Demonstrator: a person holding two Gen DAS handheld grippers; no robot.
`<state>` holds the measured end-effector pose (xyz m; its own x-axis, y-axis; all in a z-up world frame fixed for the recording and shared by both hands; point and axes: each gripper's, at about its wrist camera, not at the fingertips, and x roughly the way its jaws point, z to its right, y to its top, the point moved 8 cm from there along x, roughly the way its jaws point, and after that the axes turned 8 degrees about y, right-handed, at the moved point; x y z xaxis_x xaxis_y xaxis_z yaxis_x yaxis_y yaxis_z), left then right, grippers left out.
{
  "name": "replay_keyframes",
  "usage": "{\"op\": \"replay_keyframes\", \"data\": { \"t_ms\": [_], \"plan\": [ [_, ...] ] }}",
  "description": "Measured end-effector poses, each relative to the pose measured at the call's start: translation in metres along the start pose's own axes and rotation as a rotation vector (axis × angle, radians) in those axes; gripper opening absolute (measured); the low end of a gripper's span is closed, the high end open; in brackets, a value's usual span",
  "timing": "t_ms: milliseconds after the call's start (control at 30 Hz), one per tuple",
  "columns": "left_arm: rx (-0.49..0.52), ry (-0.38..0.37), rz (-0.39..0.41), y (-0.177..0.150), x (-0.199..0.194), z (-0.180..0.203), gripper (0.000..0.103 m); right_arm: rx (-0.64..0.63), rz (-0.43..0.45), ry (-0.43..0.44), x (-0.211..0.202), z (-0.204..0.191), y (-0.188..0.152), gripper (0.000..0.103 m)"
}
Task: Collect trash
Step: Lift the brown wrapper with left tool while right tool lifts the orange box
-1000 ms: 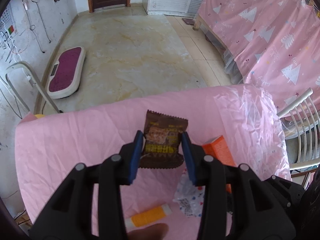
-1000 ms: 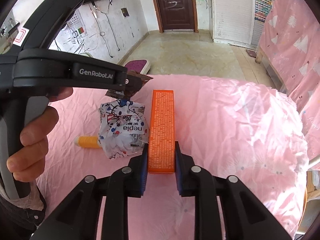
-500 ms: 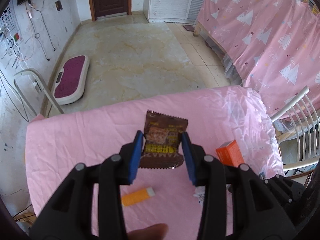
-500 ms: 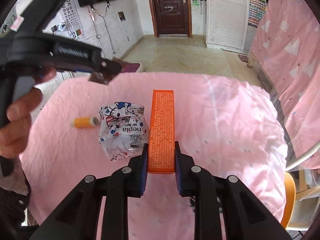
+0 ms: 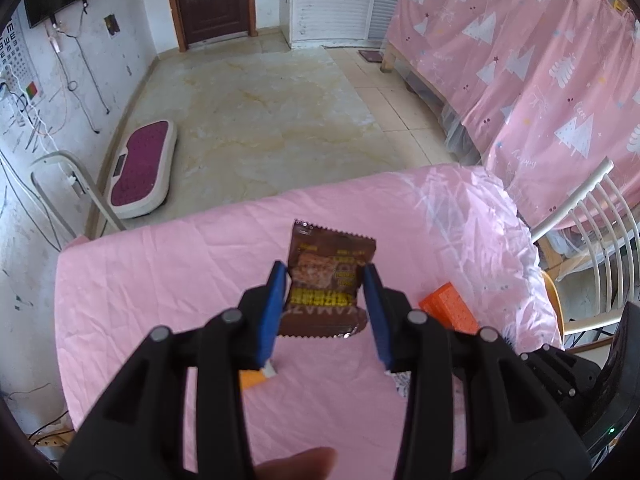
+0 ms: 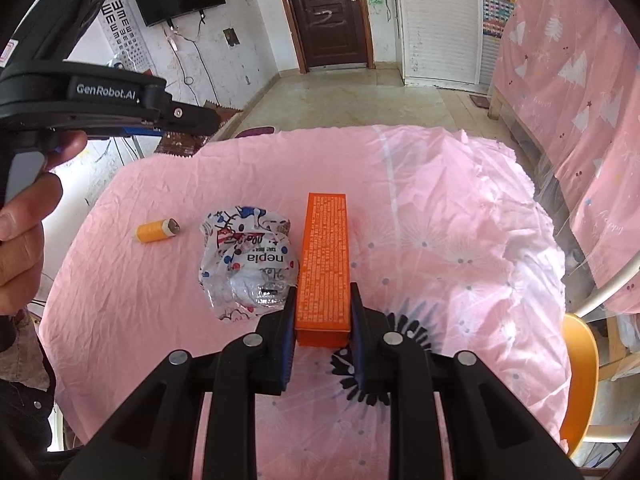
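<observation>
**A:** Start at the claws. What am I holding?

**B:** My left gripper (image 5: 325,300) is clamped on the brown snack wrapper (image 5: 326,294), blue pads pinching its two side edges, the packet upright between them. My right gripper (image 6: 323,322) is squeezed onto the near end of the orange box (image 6: 325,264), which points away from me toward the far edge of the table.

**A:** What has changed in the last second?

**B:** The left gripper has risen. A second ago the wrapper hung low over the pink tablecloth (image 5: 168,280) with the box and tissue pack close beneath it; now it sits well above the cloth and more of the floor shows past the far edge. The right gripper has climbed too: more of the table shows around the box than before, so I judge it lifted, though I cannot see whether its far end is clear of the cloth.

**A:** And what remains?

**B:** The crumpled tissue pack (image 6: 248,264), just beside the box on its left, and the small orange tube (image 6: 155,231), nearer the table's left edge, apart from the pack.

**A:** Meaning for the job?

**B:** Two pieces are secured, I think; next comes carrying them to a bin, which I cannot see anywhere. Both claws are full, so the pack and tube must wait.
</observation>
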<state>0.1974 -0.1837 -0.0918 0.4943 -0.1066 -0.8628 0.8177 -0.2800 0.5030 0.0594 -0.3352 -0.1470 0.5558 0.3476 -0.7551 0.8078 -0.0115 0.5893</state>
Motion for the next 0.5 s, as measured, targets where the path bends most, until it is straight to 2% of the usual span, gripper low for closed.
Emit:
{"op": "replay_keyframes", "data": {
  "t_ms": [267, 433, 500],
  "plan": [
    [0.02, 0.007, 0.003, 0.0, -0.003, 0.012, 0.038, 0.017, 0.011, 0.017, -0.008, 0.005, -0.001, 0.016],
    [0.031, 0.009, 0.007, 0.0, -0.004, 0.017, 0.038, 0.034, 0.025, 0.024, -0.01, 0.01, 0.006, 0.033],
    [0.034, 0.009, 0.009, 0.0, -0.005, 0.018, 0.038, 0.027, 0.029, 0.017, -0.011, 0.01, 0.008, 0.033]
  ]
}}
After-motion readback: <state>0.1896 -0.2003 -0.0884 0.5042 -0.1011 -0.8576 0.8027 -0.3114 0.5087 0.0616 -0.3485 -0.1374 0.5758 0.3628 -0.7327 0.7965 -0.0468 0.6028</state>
